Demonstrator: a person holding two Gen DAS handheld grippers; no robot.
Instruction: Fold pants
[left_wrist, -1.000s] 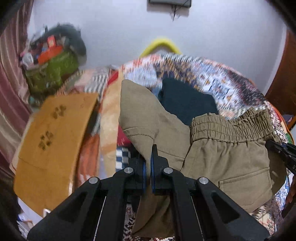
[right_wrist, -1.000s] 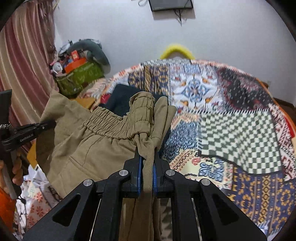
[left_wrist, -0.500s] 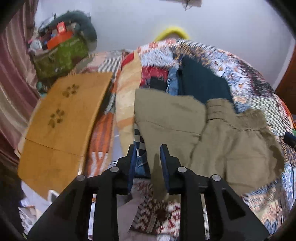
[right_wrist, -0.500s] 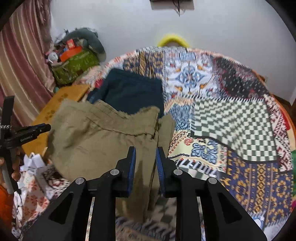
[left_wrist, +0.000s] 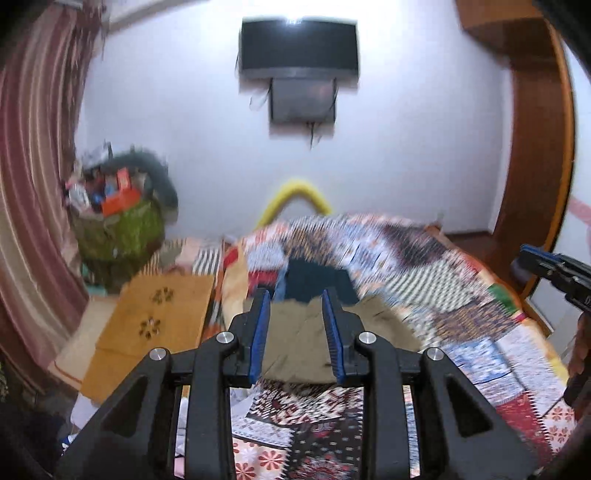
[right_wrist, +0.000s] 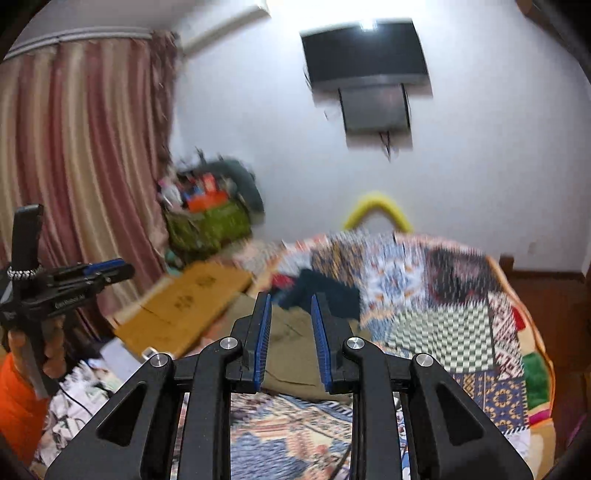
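Note:
The olive pants (left_wrist: 380, 328) lie folded in a heap on the patchwork quilt (left_wrist: 461, 295), free of both grippers. My left gripper (left_wrist: 294, 295) hovers well above them, open, with nothing between its blue pads. At the right edge of that view the right gripper (left_wrist: 546, 266) shows from the side. In the right wrist view the pants (right_wrist: 291, 339) lie below my right gripper (right_wrist: 291, 299), which is open and empty too. The left gripper (right_wrist: 110, 269) is at the far left there, held by a hand (right_wrist: 51, 347). Both views are motion-blurred.
A dark blue garment (left_wrist: 314, 280) lies on the quilt just beyond the pants. A flat brown cardboard sheet (left_wrist: 155, 317) leans at the bed's left side, with a stuffed green bag (left_wrist: 118, 229) behind it. Striped curtains (right_wrist: 74, 166) hang at the left and a screen (left_wrist: 299, 48) is on the wall.
Both grippers let go of the pants and opened, then rose and drew back. The pants dropped onto the quilt into a folded heap. The views now tilt up to the wall.

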